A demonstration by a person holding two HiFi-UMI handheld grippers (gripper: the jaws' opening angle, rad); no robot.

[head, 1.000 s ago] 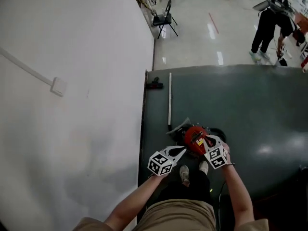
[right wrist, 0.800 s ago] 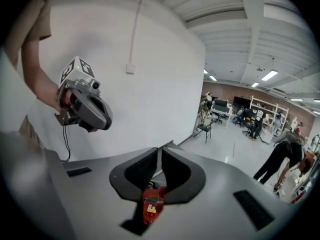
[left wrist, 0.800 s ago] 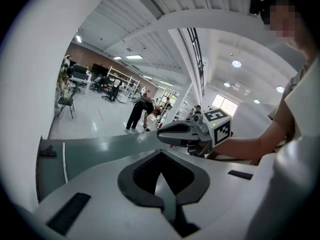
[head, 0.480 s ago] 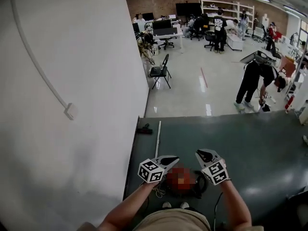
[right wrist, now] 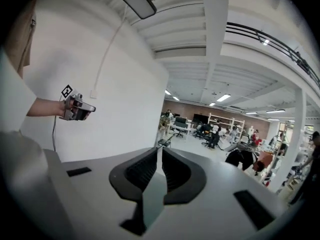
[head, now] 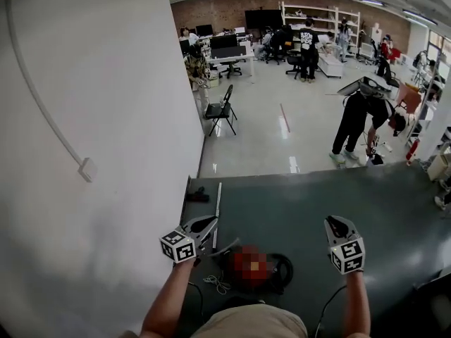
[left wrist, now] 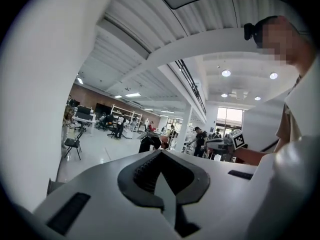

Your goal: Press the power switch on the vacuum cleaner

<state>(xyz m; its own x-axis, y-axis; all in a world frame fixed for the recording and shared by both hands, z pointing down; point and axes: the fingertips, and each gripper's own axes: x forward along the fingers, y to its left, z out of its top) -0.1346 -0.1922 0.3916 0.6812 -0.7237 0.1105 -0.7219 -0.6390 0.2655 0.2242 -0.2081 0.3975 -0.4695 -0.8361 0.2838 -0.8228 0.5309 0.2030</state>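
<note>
The vacuum cleaner point(head: 283, 272) lies on the dark floor mat in front of the person's knees; its red body is mostly under a mosaic patch and its black round part shows to the right. No switch can be made out. My left gripper point(head: 208, 225) hangs to the vacuum's upper left, apart from it. My right gripper point(head: 337, 224) is raised well to the vacuum's right. In both gripper views the jaws meet at their tips with nothing between them, left gripper point(left wrist: 160, 153) and right gripper point(right wrist: 160, 149), and they point out into the room.
A metal tube point(head: 215, 204) and a black nozzle point(head: 197, 197) lie on the dark mat point(head: 303, 192) near the white wall point(head: 91, 118). A cord point(head: 215, 283) trails by the vacuum. Beyond the mat stand a folding chair point(head: 220, 110) and a bent-over person point(head: 356, 122).
The head view swung up from the floor to the room. Both grippers came off the vacuum, rose and spread apart, the left going left and the right going right.
</note>
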